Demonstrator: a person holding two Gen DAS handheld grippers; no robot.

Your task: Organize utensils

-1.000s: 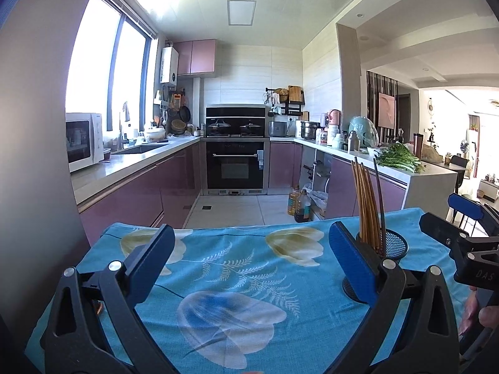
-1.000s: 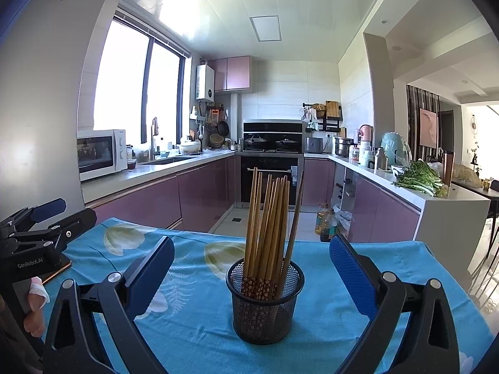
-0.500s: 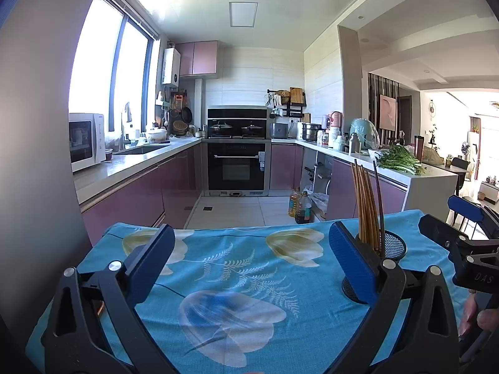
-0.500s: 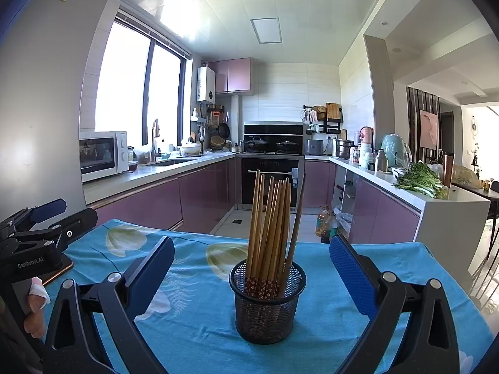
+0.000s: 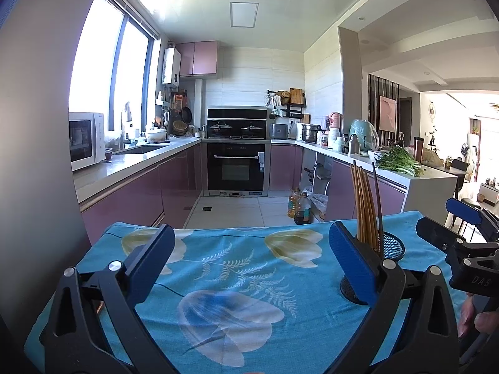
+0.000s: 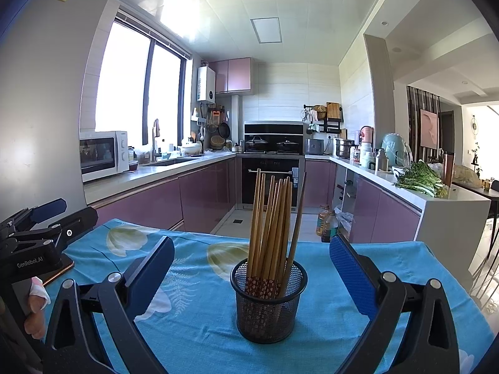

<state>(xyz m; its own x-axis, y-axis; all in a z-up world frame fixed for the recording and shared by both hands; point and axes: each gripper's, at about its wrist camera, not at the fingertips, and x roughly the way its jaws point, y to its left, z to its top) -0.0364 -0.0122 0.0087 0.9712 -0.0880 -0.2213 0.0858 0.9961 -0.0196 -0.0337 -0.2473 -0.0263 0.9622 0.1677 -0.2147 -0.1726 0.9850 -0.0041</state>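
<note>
Right gripper (image 6: 252, 271) is held w/ fingers spread wide, nothing clamped betw. the blue pads (image 6: 351, 275). A black wire-mesh holder (image 6: 268, 304) is seen standing upright on the table, framed in the gap betw. the two fingers but touched by neither. A bundle of wooden chopsticks (image 6: 271, 224) is held in it, tips down, patterned ends visible thru the mesh; one darker chopstick (image 6: 297, 218) is leaned off to the right of the bundle. The table is covered w/ a blue floral tablecloth (image 6: 199, 311).

Left gripper (image 5: 248, 260) is likewise held w/ fingers apart and nothing gripped; only bare cloth is seen betw. its pads. In the left wrist view the holder is placed behind the right-hand finger, partly hidden by it, w/ the chopsticks rising above. From the right wrist view the left gripper is seen at the far left edge, over the cloth's left side, well apart from the holder; a phone-like flat item (image 6: 57, 272) is lain under it, ID uncertain.

Bkgd: kitchen w/ purple cabinets, a white microwave (image 6: 104, 154) on the left counter, a built-in oven (image 6: 269, 184) at the far wall, leafy greens (image 6: 419, 180) on the right counter.
</note>
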